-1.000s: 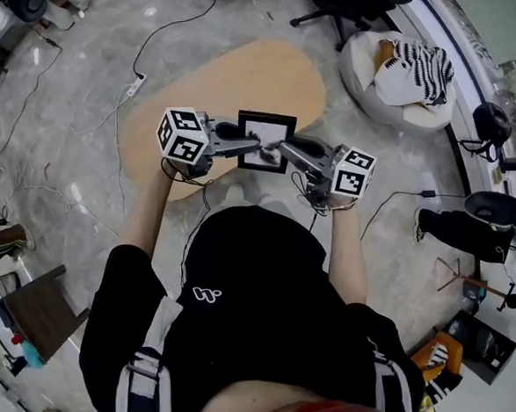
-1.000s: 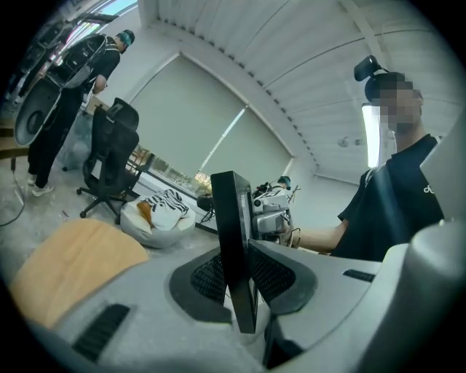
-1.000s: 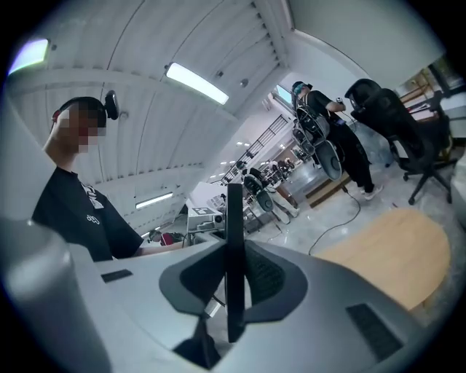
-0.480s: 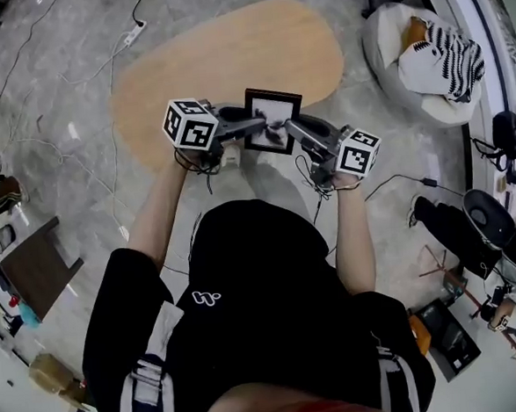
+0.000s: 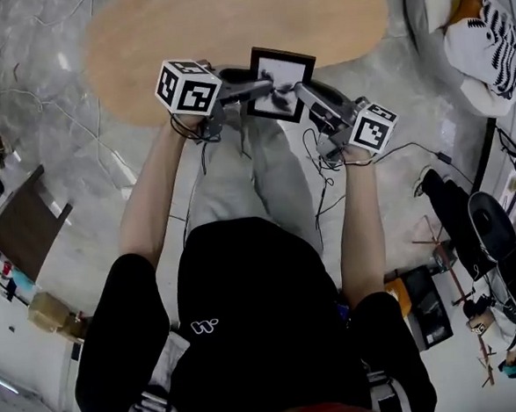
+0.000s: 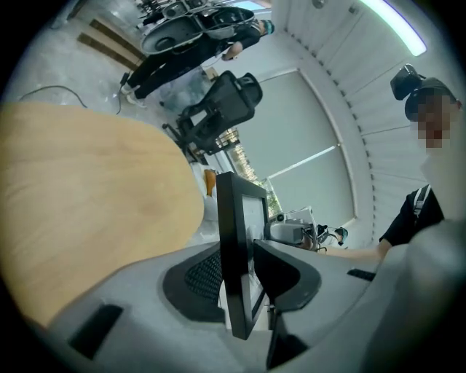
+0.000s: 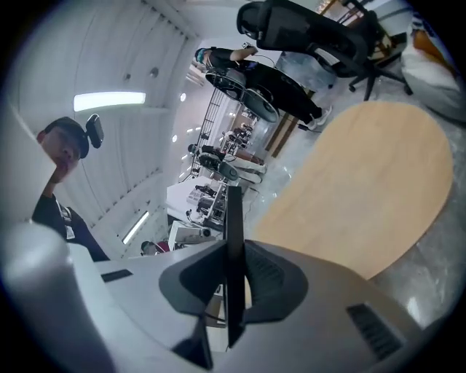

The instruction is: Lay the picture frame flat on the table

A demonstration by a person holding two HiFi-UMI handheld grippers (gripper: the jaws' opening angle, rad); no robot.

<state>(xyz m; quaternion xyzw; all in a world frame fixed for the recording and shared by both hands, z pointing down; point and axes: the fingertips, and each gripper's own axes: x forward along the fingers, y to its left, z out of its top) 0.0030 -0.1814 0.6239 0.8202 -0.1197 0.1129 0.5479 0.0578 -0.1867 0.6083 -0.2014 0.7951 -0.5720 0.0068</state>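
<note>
The black picture frame (image 5: 282, 82) with its white mat hangs just above the near edge of the oval wooden table (image 5: 227, 22). It sits between both grippers. My left gripper (image 5: 263, 88) reaches in from the left and its jaws are opening. In the left gripper view the picture frame (image 6: 233, 262) stands edge-on between the pads, with a thin gap on the glass side. My right gripper (image 5: 290, 91) comes from the right. In the right gripper view its pads press both faces of the picture frame (image 7: 234, 240), above the table (image 7: 364, 182).
A white beanbag with a striped cloth (image 5: 480, 40) lies at the far right. A dark low stool (image 5: 17, 231) stands at the left, and cables trail over the marble floor. Bags and shoes (image 5: 471, 221) sit at the right. A black office chair (image 6: 218, 109) stands beyond the table.
The head view has swung, so the table now sits higher in the picture. The frame and both grippers stay together at the table's near edge. The frame looks a little more tilted.
</note>
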